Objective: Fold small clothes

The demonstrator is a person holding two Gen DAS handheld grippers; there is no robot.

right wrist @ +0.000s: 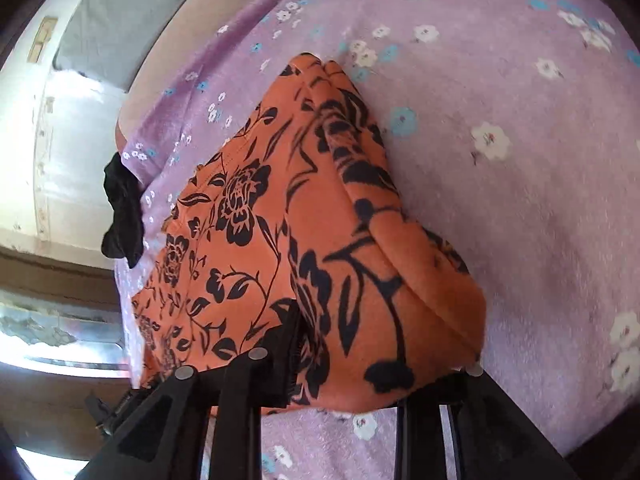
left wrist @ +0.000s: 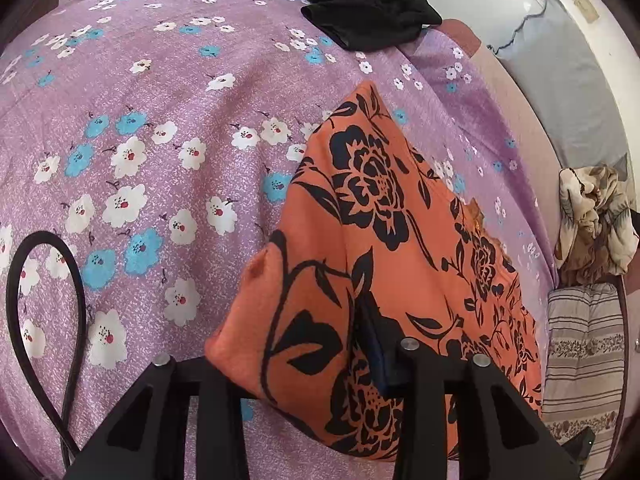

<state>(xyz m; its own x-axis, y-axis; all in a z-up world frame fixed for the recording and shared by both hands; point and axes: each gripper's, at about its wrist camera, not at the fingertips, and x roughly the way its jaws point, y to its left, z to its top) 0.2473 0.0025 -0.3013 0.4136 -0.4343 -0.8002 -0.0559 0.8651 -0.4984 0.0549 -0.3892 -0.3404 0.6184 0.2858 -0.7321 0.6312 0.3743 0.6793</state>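
I am looking down both grippers at a bed covered in a purple sheet printed with white and blue flowers.

At far left in the left wrist view, a black cable loops on the sheet. To its right, the orange cloth with black flowers lies bunched and draped over my left gripper. One dark finger shows pressed into a fold; the other is buried under fabric. The cloth sits between the jaws, but I cannot tell whether they are clamped on it. The cloth's long axis runs away from this gripper, up and slightly right, toward a black garment at the bed's far edge. Further right are a crumpled beige cloth and a striped cushion.

In the right wrist view, the black garment hangs at the bed edge on the left. The orange cloth fills the centre, heaped over my right gripper; here too I cannot tell whether the grip is closed.

My judgement: both grippers are at the cloth's near edge, equally close, so the fold would carry that edge away from me along the long axis.
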